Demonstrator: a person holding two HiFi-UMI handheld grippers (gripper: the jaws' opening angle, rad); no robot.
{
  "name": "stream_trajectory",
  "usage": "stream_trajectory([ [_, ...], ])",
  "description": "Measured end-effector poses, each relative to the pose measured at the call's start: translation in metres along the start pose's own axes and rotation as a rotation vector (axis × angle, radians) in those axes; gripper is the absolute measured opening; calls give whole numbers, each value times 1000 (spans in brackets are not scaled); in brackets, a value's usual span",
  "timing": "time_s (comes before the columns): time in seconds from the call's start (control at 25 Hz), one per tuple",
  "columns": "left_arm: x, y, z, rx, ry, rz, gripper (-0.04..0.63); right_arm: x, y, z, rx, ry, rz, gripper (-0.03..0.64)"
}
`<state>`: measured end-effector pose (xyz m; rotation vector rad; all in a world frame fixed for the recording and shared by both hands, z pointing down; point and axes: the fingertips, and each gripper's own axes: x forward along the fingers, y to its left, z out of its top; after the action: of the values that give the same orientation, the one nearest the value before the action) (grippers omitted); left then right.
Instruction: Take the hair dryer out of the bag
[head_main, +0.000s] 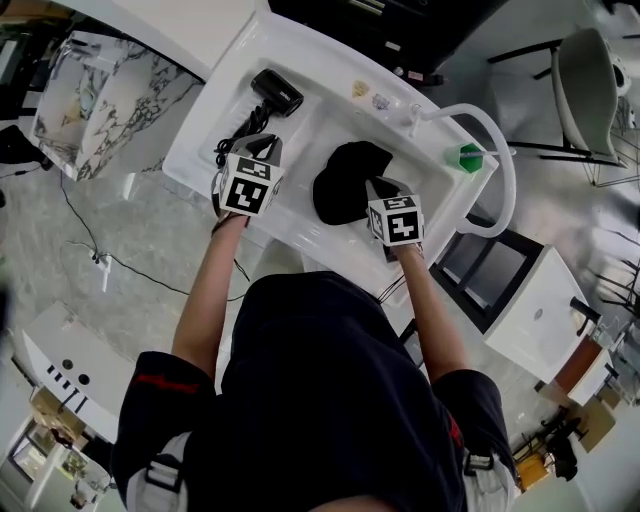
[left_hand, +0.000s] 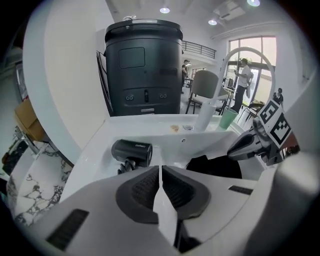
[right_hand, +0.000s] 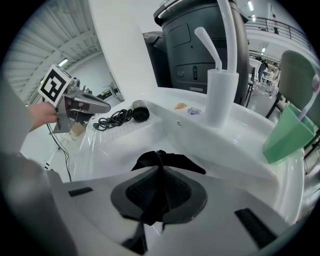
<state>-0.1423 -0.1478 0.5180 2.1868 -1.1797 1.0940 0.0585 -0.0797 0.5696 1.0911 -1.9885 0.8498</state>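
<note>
The black hair dryer (head_main: 277, 92) lies on the white sink top, out of the bag, with its coiled cord (head_main: 240, 130) trailing toward me. In the left gripper view the hair dryer (left_hand: 132, 152) sits just beyond my left gripper (left_hand: 160, 170), whose pads are shut together with nothing between them. The limp black bag (head_main: 345, 180) lies in the basin. My right gripper (right_hand: 159, 157) is shut on a fold of the bag (right_hand: 167, 160) and holds it lifted. The head view shows the left gripper (head_main: 262, 148) near the cord and the right gripper (head_main: 378, 188) over the bag.
A tall arched white faucet (head_main: 497, 140) and a green cup (head_main: 470, 156) stand at the sink's right end. Small items (head_main: 370, 95) lie on the back ledge. The sink rim (head_main: 200, 150) drops off to a marble floor on the left. A dark cylindrical machine (left_hand: 144, 65) stands behind.
</note>
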Motion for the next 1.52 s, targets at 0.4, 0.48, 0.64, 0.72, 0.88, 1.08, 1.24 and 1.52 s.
stream_trajectory([
  [0.4,-8,-44,-8,-56,-44,-23,23,-13,6,4,-29,-65,51,46],
  [0.48,-11,-52,-11,-68,-48,-23,23,-12,5,3,-37,-67,58,46],
  [0.64,-18,-65,-21,-77,-46,-16,23,-13,5,0,-66,-80,54,47],
  [0.72,-24,-69,-25,-86,-48,-13,23,-15,6,1,-81,-89,55,46],
  [0.88,-34,-77,-33,-96,-42,-19,23,-20,8,6,-93,-112,46,48],
  [1.08,-40,-78,-38,-108,-40,-29,23,-26,12,9,-101,-120,30,46],
  [1.24,-42,-82,-34,-101,-61,-55,23,-33,15,13,-98,-136,14,46],
  [1.52,-63,-90,-27,-89,-133,-108,15,-57,29,22,-142,-187,-51,35],
])
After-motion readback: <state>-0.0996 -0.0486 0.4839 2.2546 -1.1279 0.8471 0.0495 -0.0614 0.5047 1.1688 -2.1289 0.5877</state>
